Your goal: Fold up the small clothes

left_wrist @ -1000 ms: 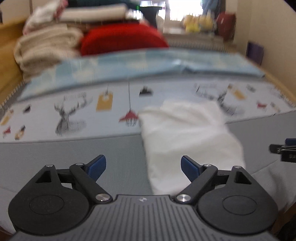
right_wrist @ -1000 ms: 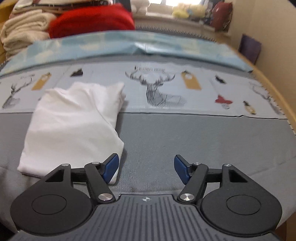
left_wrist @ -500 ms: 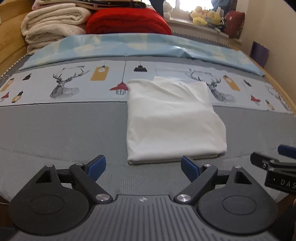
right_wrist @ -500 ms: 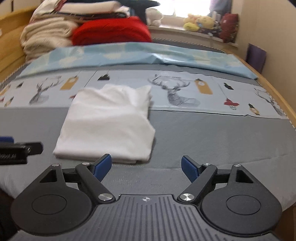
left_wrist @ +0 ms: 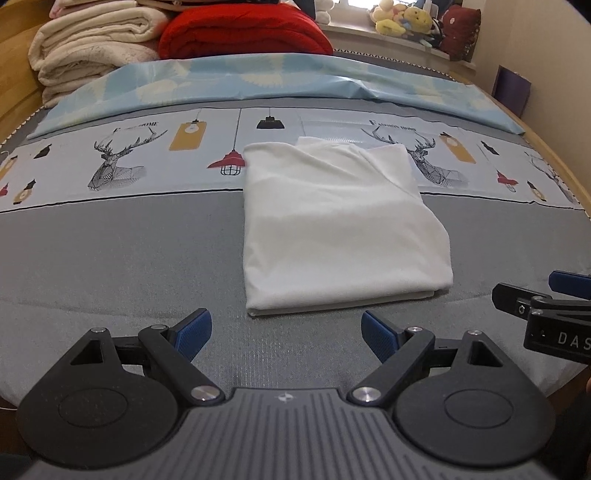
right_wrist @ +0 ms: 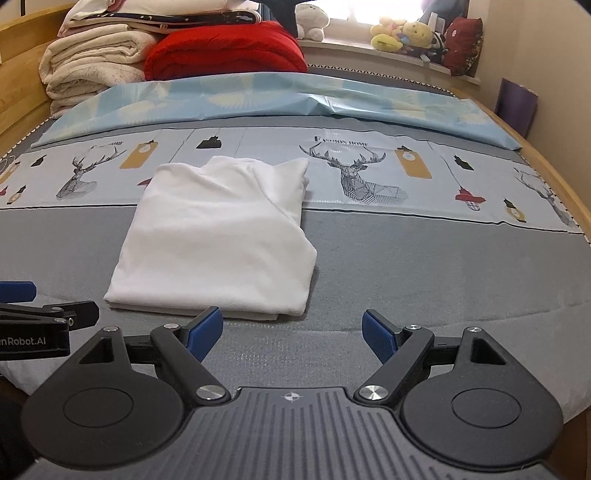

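The left black two-finger gripper with blue pads [left_wrist: 286, 332] is hovering low over the grey bedspread [left_wrist: 110, 258], its jaws spread wide and holding nothing. The right black gripper with blue pads [right_wrist: 292, 331] is hovering beside it, equally wide and empty. Both are pointing toward the folded white cotton garment [left_wrist: 340, 229], which is lying flat just ahead, straddling the grey cloth and the deer-printed sheet [left_wrist: 118, 162]. The left view is catching the right gripper at its edge. Only the right view is showing what may be a dark patterned blanket [right_wrist: 166, 16] atop the cream towels [right_wrist: 92, 62].
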Motion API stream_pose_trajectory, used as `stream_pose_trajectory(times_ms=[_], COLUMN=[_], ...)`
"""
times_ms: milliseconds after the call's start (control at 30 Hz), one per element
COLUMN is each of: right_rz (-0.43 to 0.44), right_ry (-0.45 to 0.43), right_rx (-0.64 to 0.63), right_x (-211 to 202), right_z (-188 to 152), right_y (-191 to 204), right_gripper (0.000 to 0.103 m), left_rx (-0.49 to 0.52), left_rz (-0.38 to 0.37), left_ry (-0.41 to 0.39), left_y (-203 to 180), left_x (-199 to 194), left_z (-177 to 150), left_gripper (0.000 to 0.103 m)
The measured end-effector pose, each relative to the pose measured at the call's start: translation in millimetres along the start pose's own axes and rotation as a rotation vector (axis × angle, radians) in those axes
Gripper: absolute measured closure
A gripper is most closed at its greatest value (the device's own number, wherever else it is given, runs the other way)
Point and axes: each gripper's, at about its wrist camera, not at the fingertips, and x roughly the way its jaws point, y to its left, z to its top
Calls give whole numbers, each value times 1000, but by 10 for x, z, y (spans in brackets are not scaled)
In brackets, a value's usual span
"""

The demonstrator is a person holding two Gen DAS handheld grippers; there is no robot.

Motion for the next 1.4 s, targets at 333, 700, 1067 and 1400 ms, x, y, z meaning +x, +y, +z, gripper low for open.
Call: stream_pose_trajectory(times_ms=[333,700,1067,1400], right_rz=[-4,-7,-7,-9], right_ry=[13,16,16,17], right_rx=[-1,-7,-6,-5], right_x=[28,46,49,50], right_z=[2,12,14,17], right_y=[-21,-6,3,12], right_gripper=[19,19,19,19], left_rx=[13,13,16,17], left_rz=[-8,-11,-18,-26], left_ry=[6,1,-2,-6], left_y=[-33,-41,-58,-54], left_x=[30,30,16,13], left_z=[-6,-2,0,-6], left_gripper=[11,11,11,11])
